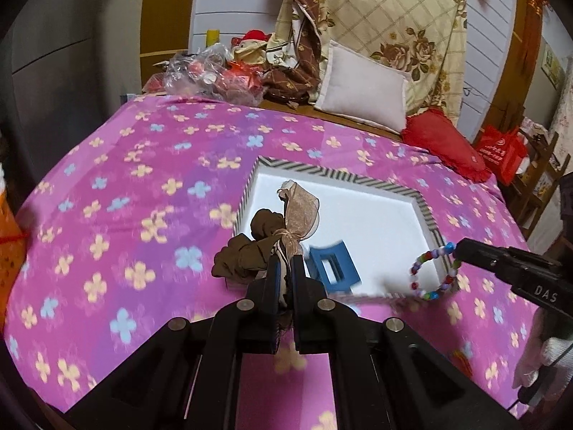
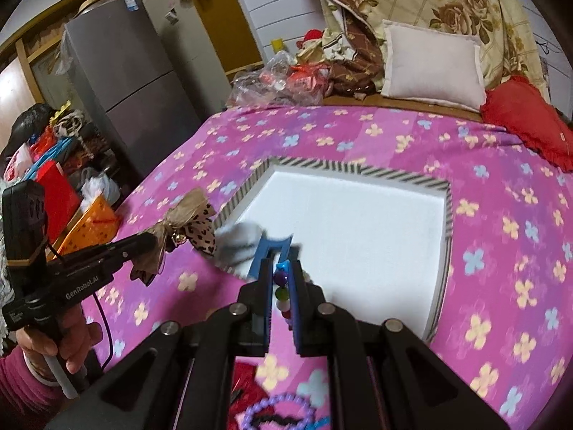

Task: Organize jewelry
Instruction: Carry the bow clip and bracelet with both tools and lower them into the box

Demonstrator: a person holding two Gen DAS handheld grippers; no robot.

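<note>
Left gripper (image 1: 284, 268) clamps a brown scrunchie (image 1: 247, 251); right gripper (image 2: 281, 279) pinches a beaded bracelet (image 2: 281, 294). White tray (image 2: 444, 215) lies just ahead. Next, likely, lowering both in.

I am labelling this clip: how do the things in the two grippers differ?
The left gripper holds a brown fabric scrunchie with a sheer bow; the right gripper holds a multicoloured bead bracelet. The scrunchie is bunched cloth, the bracelet an open ring. Both are lifted near the white tray.
</note>
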